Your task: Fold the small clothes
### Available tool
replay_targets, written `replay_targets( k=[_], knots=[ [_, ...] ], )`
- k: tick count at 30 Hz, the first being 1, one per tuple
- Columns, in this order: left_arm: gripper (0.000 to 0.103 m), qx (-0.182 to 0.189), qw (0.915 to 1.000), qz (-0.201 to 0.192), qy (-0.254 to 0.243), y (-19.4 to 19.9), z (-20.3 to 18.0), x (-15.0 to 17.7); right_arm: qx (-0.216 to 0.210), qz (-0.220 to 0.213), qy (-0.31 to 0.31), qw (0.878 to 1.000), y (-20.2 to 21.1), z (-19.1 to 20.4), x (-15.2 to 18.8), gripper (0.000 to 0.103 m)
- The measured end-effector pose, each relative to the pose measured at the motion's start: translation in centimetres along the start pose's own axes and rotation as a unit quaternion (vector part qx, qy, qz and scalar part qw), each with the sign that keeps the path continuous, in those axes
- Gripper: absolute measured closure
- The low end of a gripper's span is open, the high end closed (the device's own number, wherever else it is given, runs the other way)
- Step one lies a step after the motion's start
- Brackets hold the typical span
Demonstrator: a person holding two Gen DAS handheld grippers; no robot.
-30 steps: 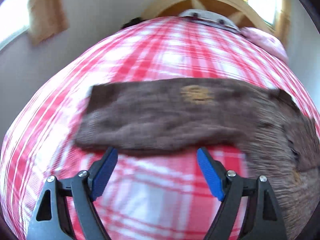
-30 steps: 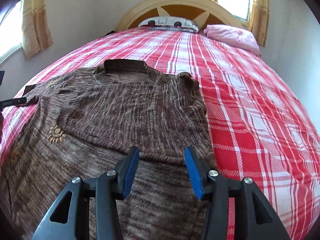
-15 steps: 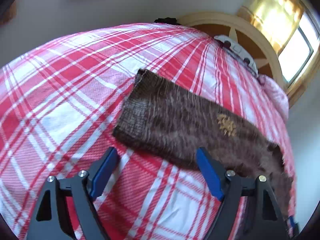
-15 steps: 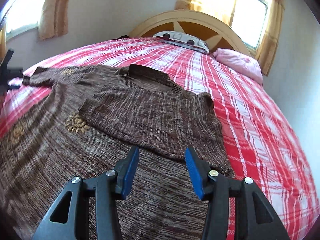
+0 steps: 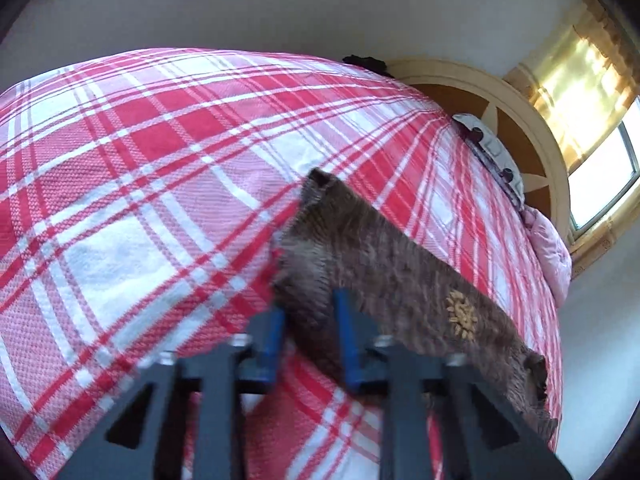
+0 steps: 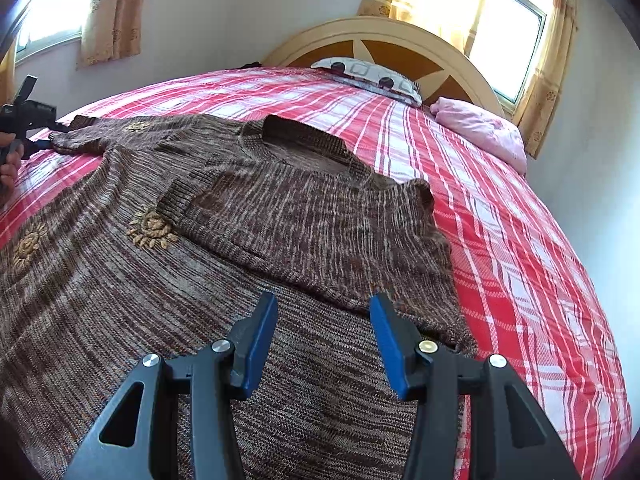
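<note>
A brown knitted sweater [image 6: 224, 248] with tan flower patches lies flat on the red plaid bed [image 6: 520, 264]. Its right sleeve is folded across the chest. Its left sleeve [image 5: 392, 276] stretches out over the bedspread in the left wrist view. My left gripper [image 5: 310, 320] has its blue pads closed on the cuff end of that sleeve; the frame is blurred. The left gripper also shows at the far left of the right wrist view [image 6: 24, 120]. My right gripper [image 6: 322, 336] is open and empty just above the sweater's body, near the folded sleeve's edge.
A curved wooden headboard [image 6: 400, 40] stands at the far end with a patterned pillow [image 6: 372, 78] and a pink pillow [image 6: 484, 132]. Curtained windows [image 6: 512, 24] flank it. Bare plaid bedspread [image 5: 132, 200] lies left of the sleeve.
My left gripper has moved forward onto the sleeve's cuff end and closed on it. The right gripper has stayed open over the sweater's body, with its view turning slightly.
</note>
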State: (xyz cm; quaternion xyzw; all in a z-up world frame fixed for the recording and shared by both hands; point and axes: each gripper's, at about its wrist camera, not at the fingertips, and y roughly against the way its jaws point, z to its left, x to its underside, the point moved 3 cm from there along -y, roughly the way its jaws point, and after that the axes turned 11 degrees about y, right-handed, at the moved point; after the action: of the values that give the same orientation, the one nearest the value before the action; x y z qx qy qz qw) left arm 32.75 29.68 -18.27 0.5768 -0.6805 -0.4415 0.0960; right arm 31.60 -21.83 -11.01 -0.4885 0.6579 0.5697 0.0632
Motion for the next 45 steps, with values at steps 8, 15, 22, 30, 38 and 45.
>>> replay_targets(
  k=[8, 15, 22, 30, 38, 45],
  knots=[
    [0.093, 0.023, 0.9994, -0.019, -0.019, 1.4, -1.0, -0.5, 0.006, 0.008, 0.004, 1.000, -0.4, 0.3, 0.0, 0.053],
    [0.093, 0.090, 0.9914, -0.046, -0.084, 4.6, -7.6, 0.6, 0.007, 0.012, 0.003, 1.000, -0.6, 0.4, 0.1, 0.053],
    [0.093, 0.166, 0.9718, -0.031, -0.164, 7.2, -15.8, 5.0, 0.006, 0.014, -0.008, 1.000, -0.9, 0.1, 0.2, 0.053],
    [0.093, 0.219, 0.9346, 0.022, -0.279, 7.8, -24.1, 14.6, 0.001, 0.012, -0.028, 1.000, -0.9, -0.6, 0.5, 0.053],
    [0.093, 0.213, 0.9109, 0.084, -0.343, 5.7, -26.4, 23.8, -0.009, 0.011, -0.061, 0.998, -1.0, -1.7, 1.0, 0.053],
    [0.085, 0.149, 0.8680, 0.150, -0.449, 2.7, -25.8, 31.0, -0.017, 0.008, -0.076, 0.997, -1.1, -2.1, 1.1, 0.042]
  ],
)
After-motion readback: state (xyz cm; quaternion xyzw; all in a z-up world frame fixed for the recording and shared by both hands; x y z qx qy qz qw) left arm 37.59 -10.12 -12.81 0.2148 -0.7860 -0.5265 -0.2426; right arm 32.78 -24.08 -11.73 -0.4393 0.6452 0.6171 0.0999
